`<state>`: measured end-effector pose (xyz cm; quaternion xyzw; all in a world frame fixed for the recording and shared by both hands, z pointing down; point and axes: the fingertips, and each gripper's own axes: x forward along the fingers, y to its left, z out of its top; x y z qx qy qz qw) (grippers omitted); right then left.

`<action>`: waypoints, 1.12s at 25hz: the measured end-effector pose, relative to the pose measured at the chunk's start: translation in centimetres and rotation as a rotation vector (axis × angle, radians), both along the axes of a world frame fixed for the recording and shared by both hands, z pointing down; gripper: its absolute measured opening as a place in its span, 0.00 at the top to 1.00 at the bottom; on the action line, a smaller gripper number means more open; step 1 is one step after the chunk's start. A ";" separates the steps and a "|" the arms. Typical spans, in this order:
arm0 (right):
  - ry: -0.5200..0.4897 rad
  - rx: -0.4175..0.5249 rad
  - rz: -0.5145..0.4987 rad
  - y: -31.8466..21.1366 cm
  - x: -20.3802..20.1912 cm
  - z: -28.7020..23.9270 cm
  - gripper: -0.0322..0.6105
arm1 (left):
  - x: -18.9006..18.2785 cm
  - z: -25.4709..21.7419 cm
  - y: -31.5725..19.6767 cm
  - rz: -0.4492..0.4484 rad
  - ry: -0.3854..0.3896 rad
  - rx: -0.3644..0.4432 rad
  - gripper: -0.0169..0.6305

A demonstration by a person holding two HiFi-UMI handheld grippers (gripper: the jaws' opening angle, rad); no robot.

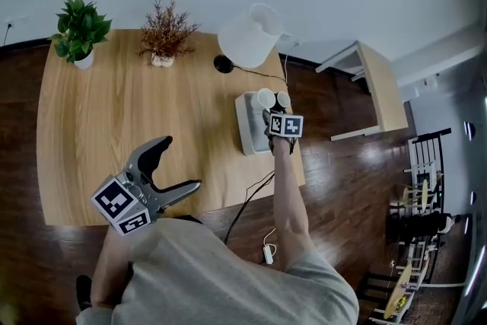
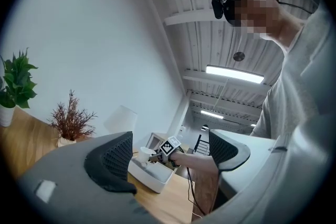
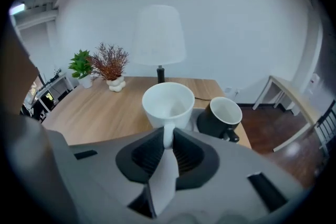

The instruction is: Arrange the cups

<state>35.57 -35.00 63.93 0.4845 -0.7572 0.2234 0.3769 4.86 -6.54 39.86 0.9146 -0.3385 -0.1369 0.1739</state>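
when viewed from the head, seemingly midway: white ceramic cup [image 1: 265, 97] and black mug with white inside [image 1: 283, 98] side by side over the pale grey rectangular tray [image 1: 245, 132] on the wooden bench [image 1: 114, 110]. in the left gripper view, left tongs [image 2: 170, 152] wide apart, empty. in the right gripper view, right tongs [image 3: 167, 152] clamped on the white cup's handle; release yet to do.

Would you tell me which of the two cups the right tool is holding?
The white cup, clamped by its handle in the right tool; the black cup stands free beside it.
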 end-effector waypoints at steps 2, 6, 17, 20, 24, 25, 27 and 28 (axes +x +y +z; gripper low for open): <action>0.014 -0.027 0.008 -0.6 0.6 1.1 0.84 | 0.1 0.0 0.0 -0.009 -0.008 -0.003 0.29; -0.016 -0.038 0.024 -0.9 0.7 2.5 0.84 | 0.0 0.0 0.1 -0.025 -0.019 -0.004 0.29; 0.008 0.033 0.088 1.6 2.3 2.1 0.78 | 0.6 -1.6 -0.4 -0.002 -0.015 0.039 0.29; -0.050 0.098 0.134 5.3 2.5 0.1 0.78 | 1.2 -2.8 -0.6 0.032 -0.004 0.066 0.29; -0.197 0.360 0.058 10.9 -1.1 -8.5 0.82 | 2.5 -4.7 -0.7 0.097 0.018 0.108 0.29; -0.237 0.424 0.021 12.4 -2.4 -10.9 0.85 | 3.0 -5.2 -0.7 0.116 0.025 0.118 0.29; -0.288 0.520 -0.052 15.3 -4.9 -15.1 0.85 | 3.8 -6.2 -0.7 0.153 0.043 0.139 0.29; -0.301 0.560 -0.081 16.7 -5.9 -17.0 0.85 | 4.2 -6.7 -0.7 0.169 0.052 0.149 0.29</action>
